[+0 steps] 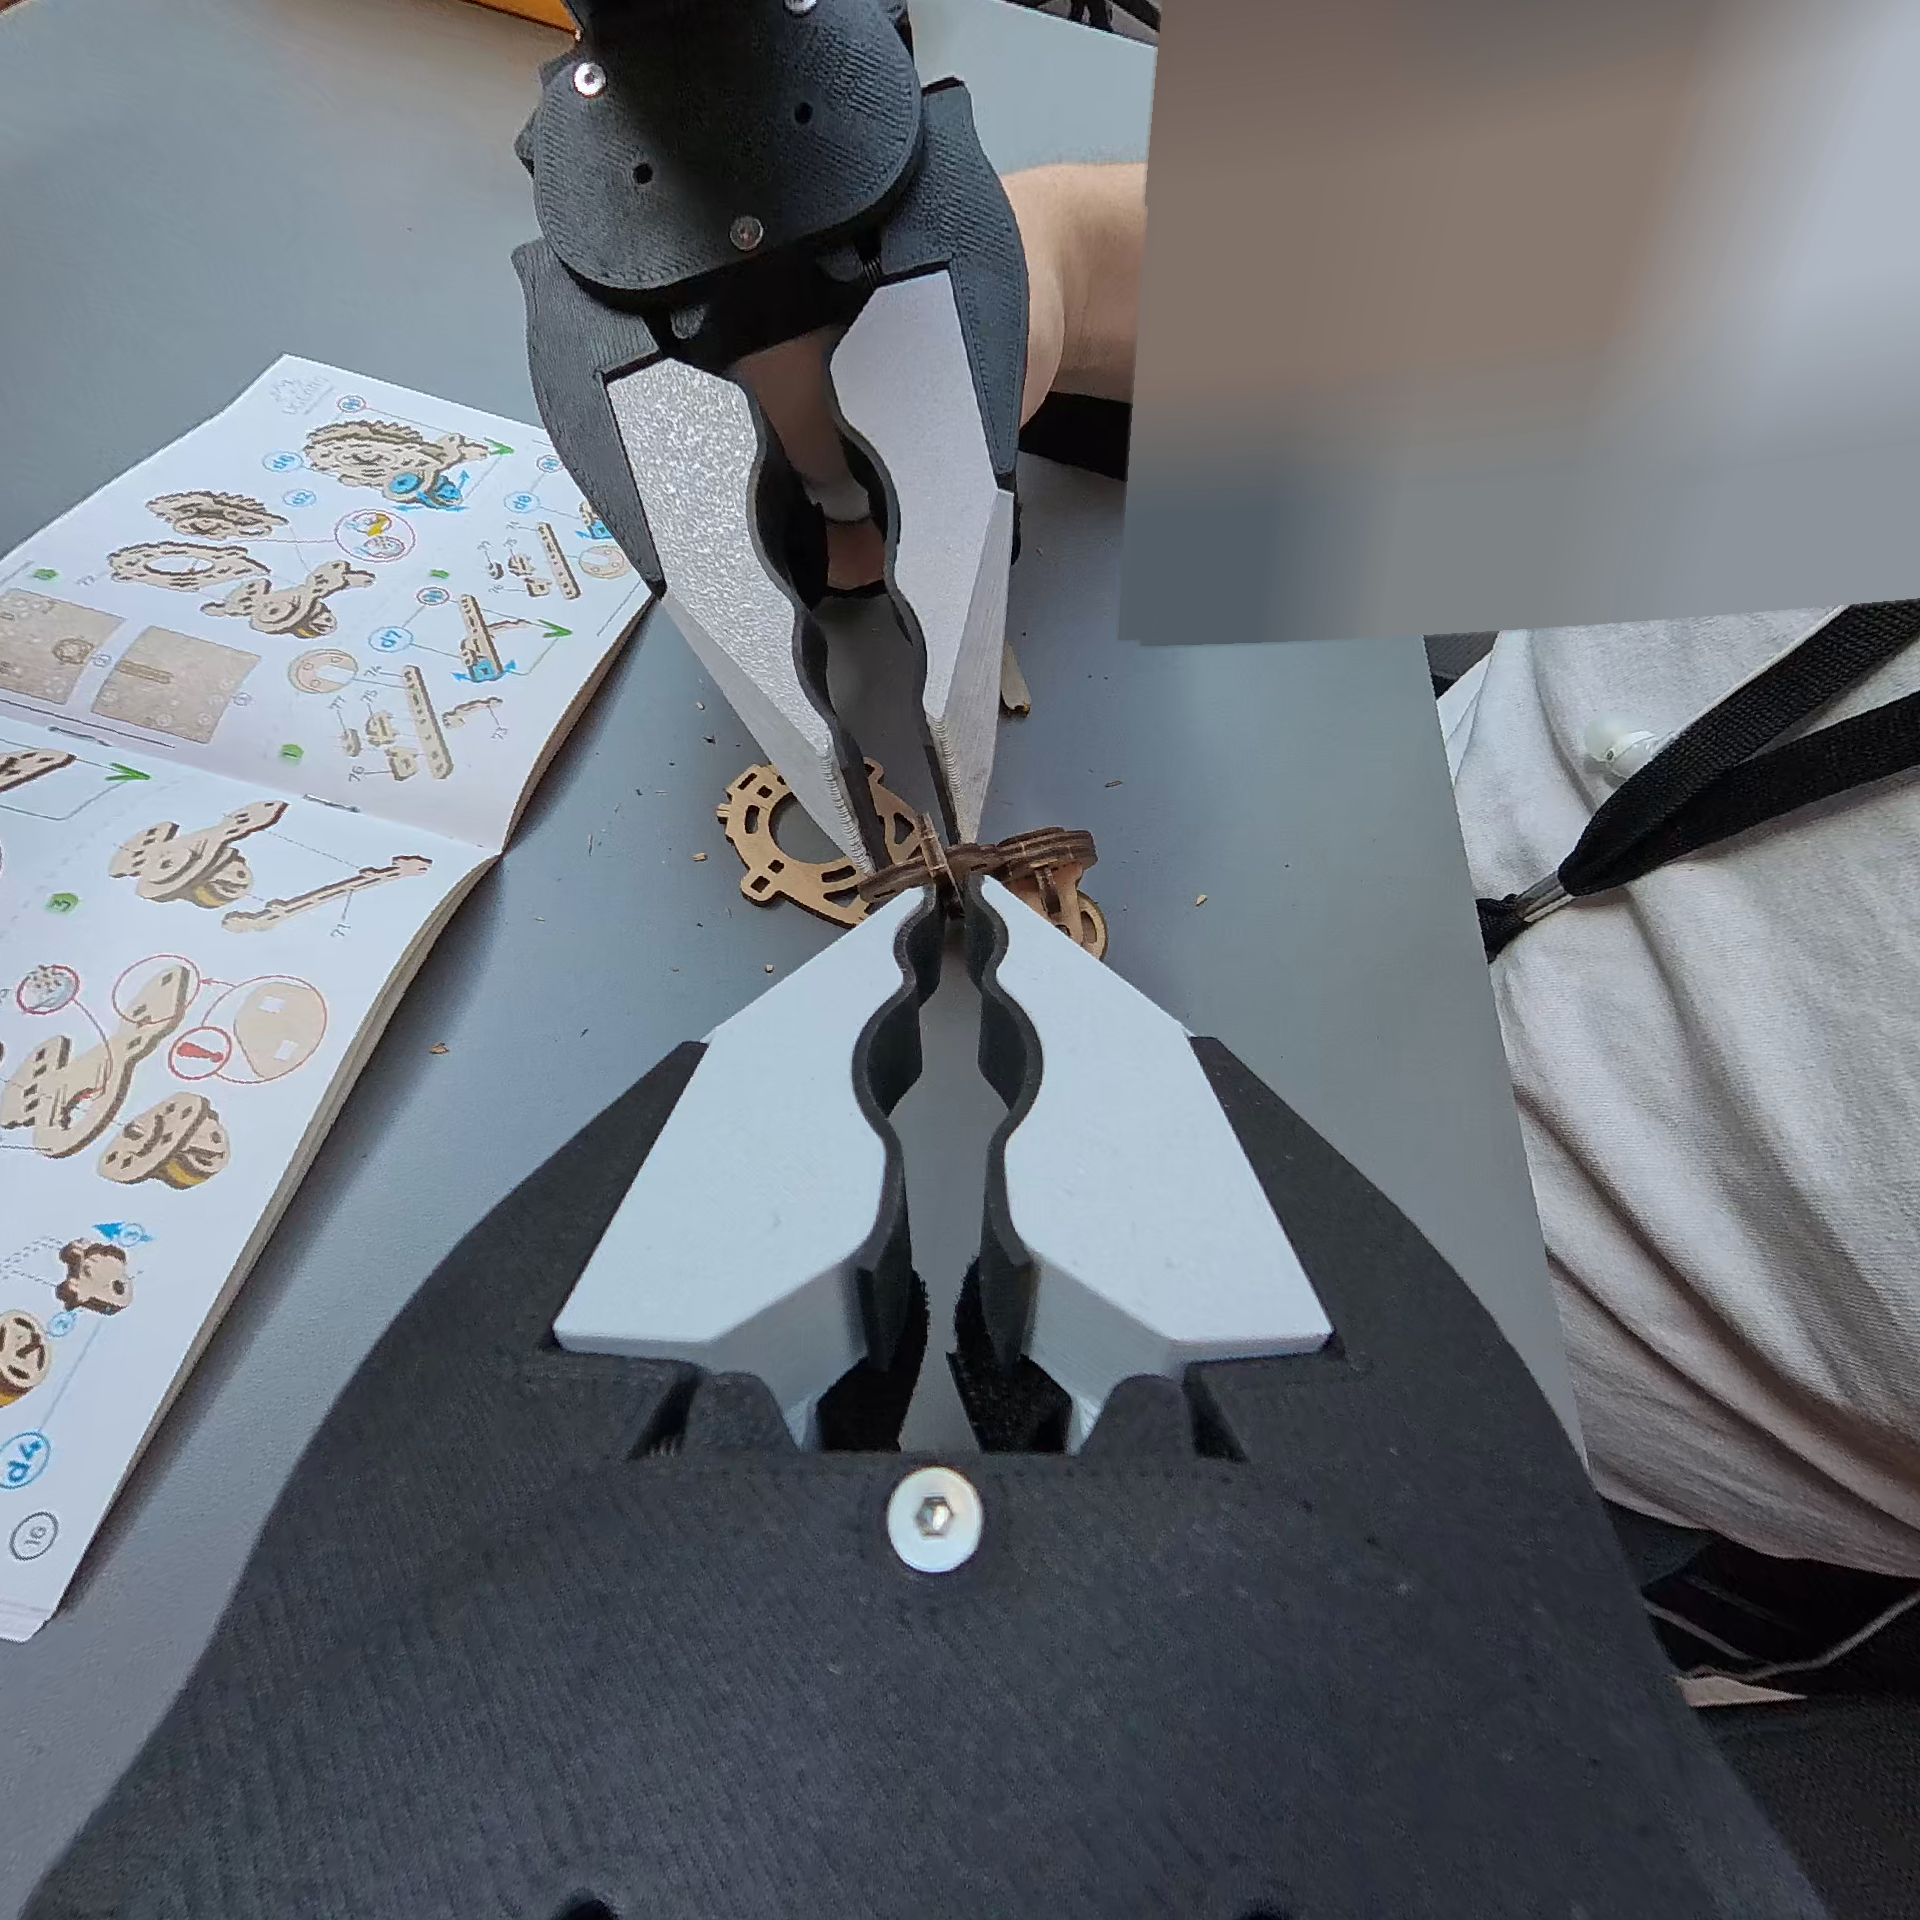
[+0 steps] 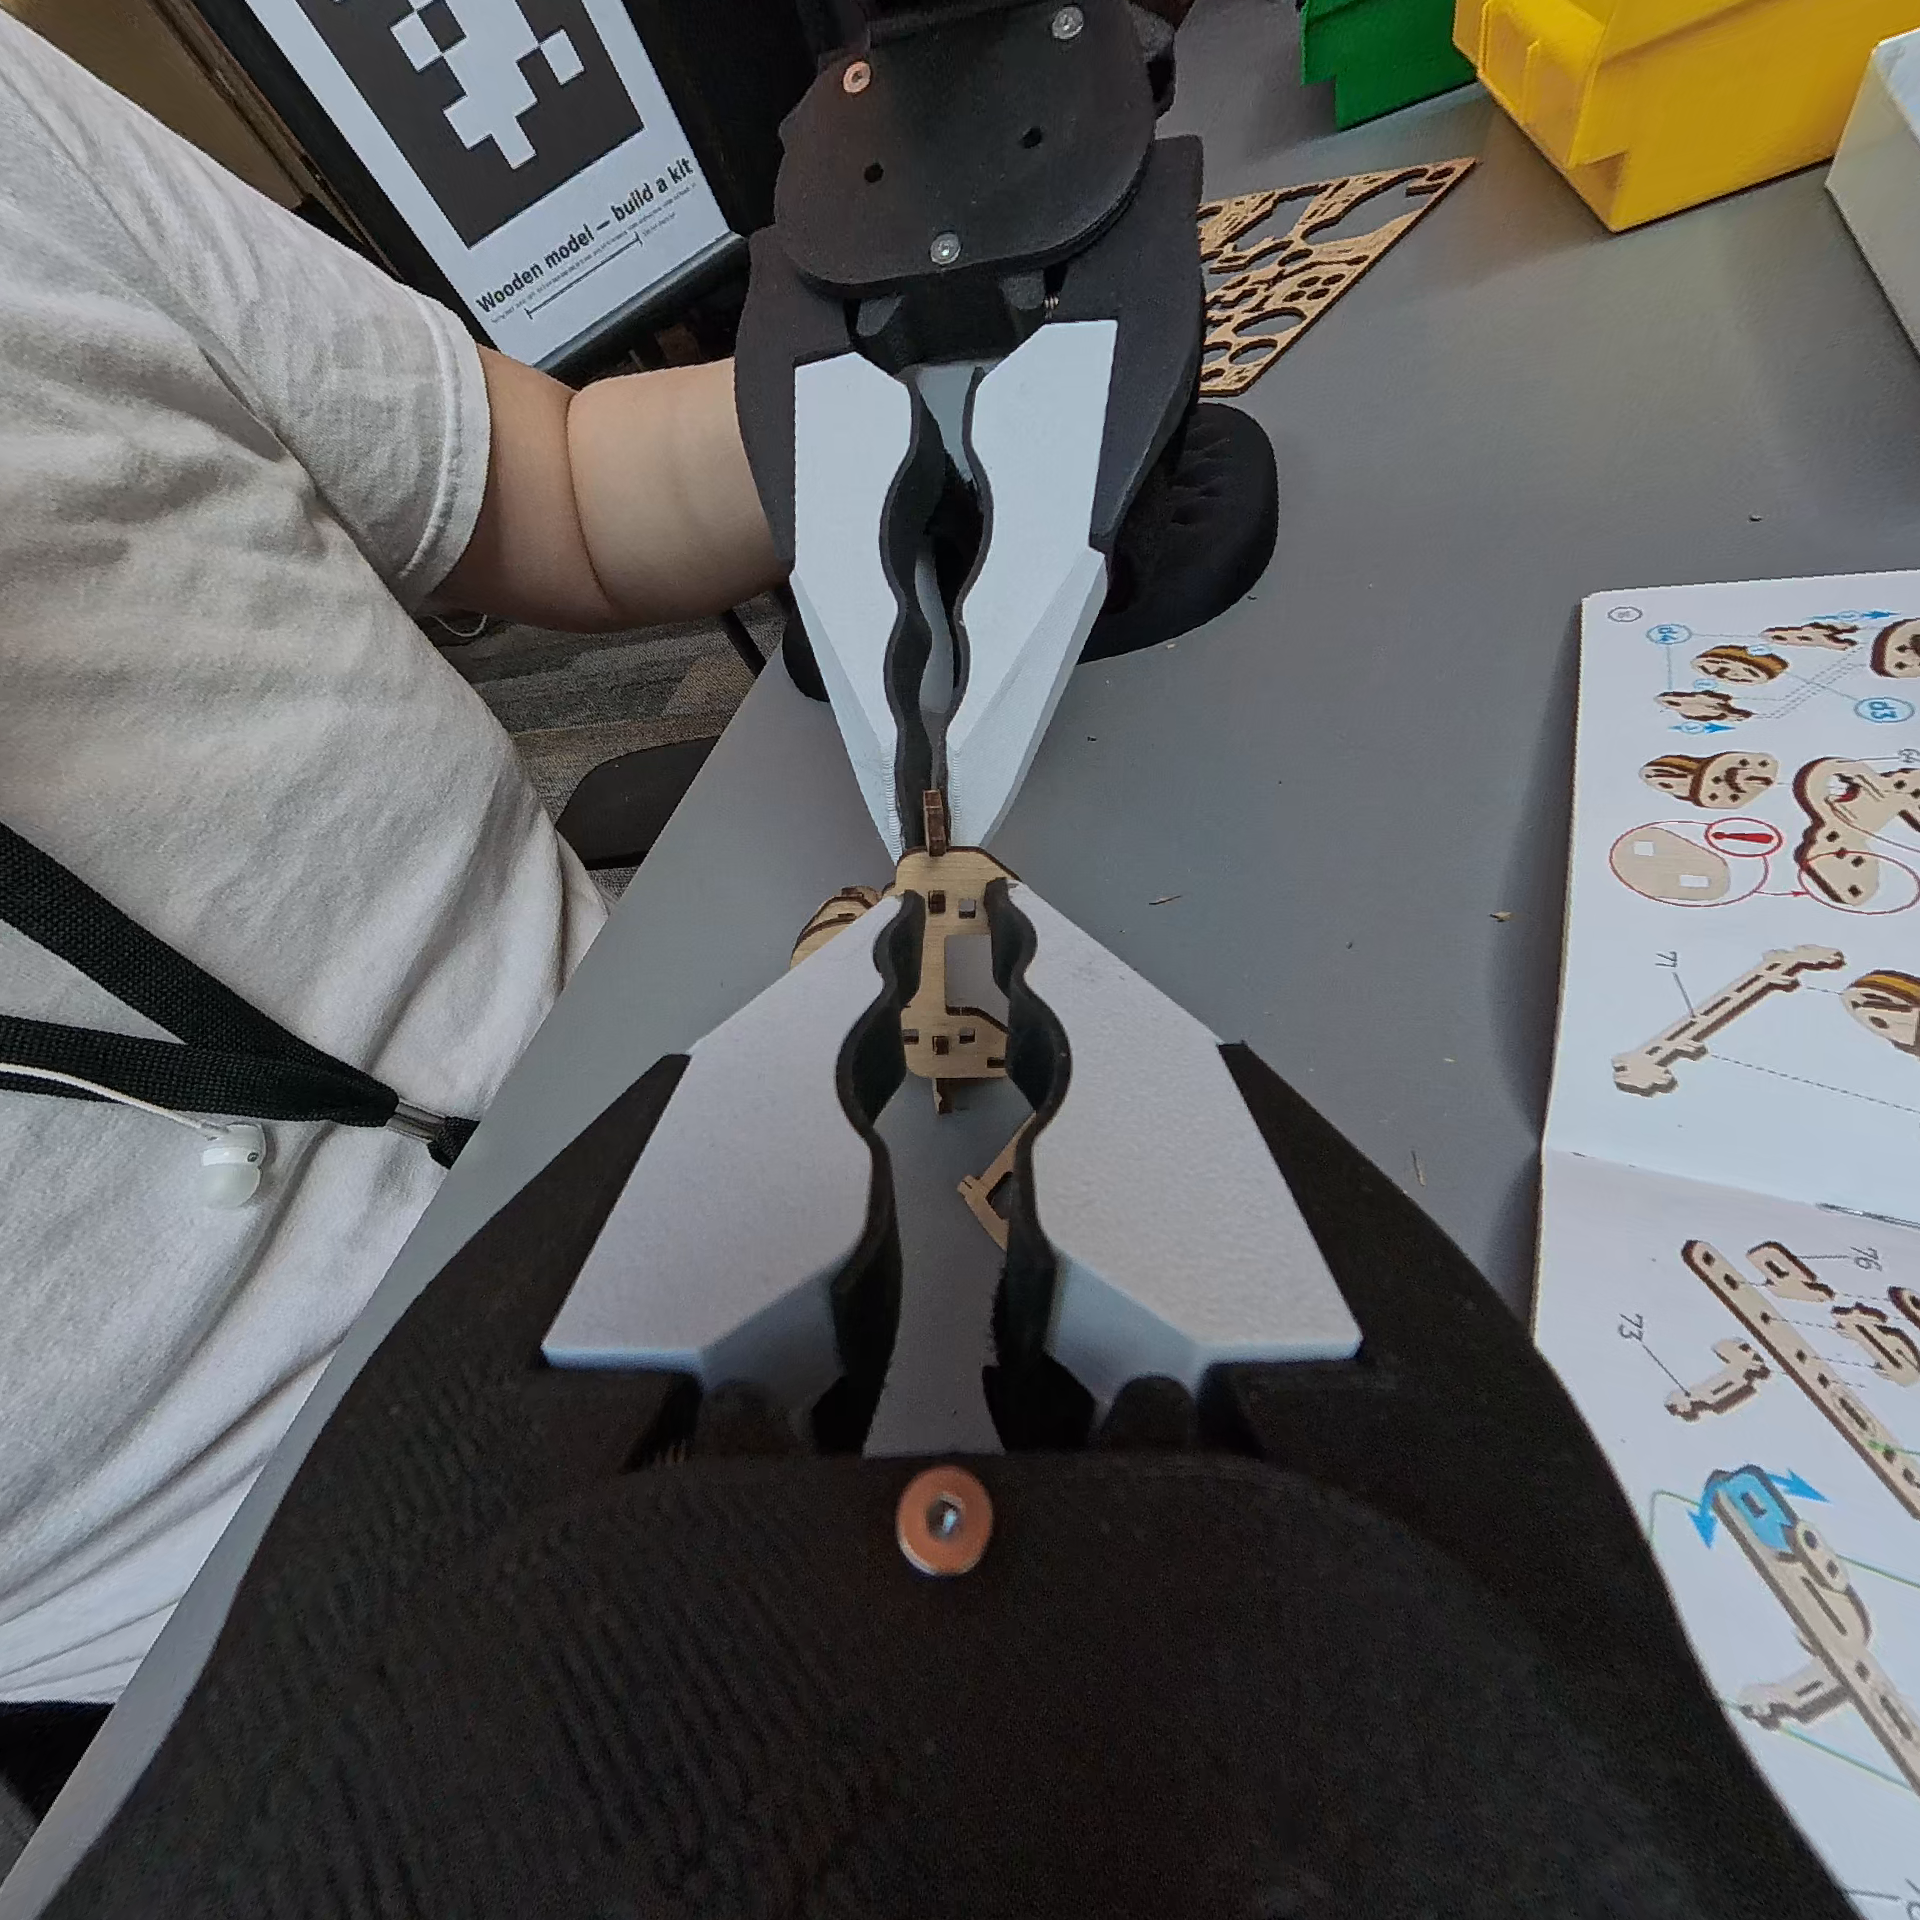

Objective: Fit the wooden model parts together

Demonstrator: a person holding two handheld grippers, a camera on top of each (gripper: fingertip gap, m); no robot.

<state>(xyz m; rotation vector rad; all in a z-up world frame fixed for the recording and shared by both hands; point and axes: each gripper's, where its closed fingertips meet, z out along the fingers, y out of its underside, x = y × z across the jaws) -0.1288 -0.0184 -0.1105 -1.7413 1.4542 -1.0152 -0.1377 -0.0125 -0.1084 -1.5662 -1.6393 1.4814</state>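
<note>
A small wooden tab (image 2: 934, 819) sits pinched narrow at the left tongs' (image 2: 928, 831) tips, touching the top edge of a slotted wooden plate (image 2: 940, 971) that the right tongs (image 2: 943, 899) clamp between their fingers, above the grey table (image 2: 1351, 727). To seat it well, I judge: keep the tab square to its slot, press straight, and steady the plate. A wooden ring (image 1: 795, 847) lies beneath the tips; the booklet (image 1: 260, 831) lies well apart.

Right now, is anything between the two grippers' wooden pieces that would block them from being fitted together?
Nothing visible does. The left gripper holds a small wooden peg, the right gripper the flat slotted wooden piece; they meet tip to tip above the grey table.
</note>
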